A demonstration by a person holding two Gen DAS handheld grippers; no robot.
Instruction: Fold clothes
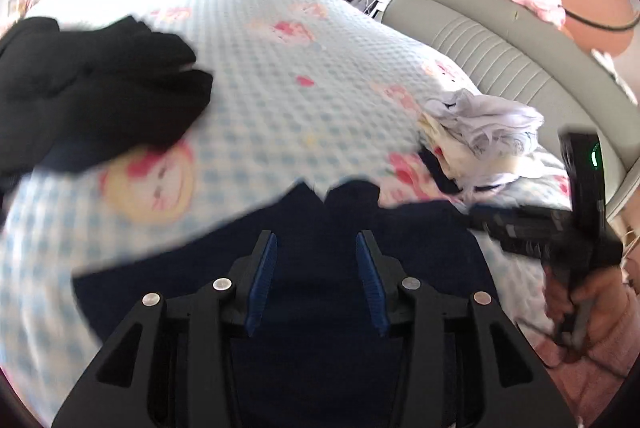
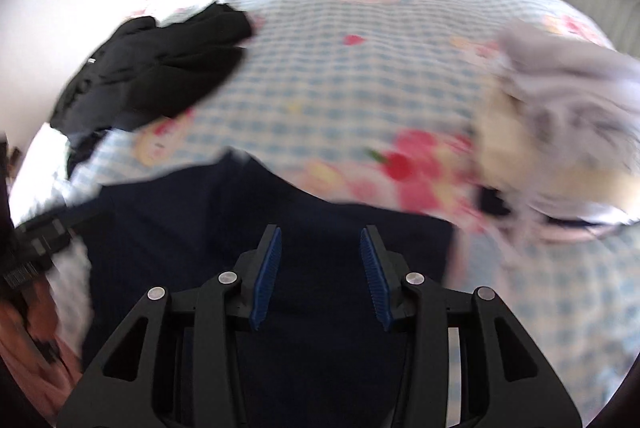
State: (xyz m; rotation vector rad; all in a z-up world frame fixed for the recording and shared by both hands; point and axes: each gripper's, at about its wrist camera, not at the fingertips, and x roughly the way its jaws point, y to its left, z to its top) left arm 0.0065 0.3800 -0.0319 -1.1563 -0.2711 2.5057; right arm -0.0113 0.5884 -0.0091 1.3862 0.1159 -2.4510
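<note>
**Navy garment spread at the near edge for folding**

Covering the bed, a checked cartoon-print sheet (image 1: 280,76) is carrying a navy garment (image 1: 320,292) lying flat at its near edge, probably laid out for folding. A black heap (image 1: 92,96) is sitting toward the left edge, a white heap (image 1: 480,128) toward the right. Left gripper (image 1: 316,260) and right gripper (image 2: 320,268) are both tilting down over the navy cloth, fingers apart, clamping nothing.
</note>
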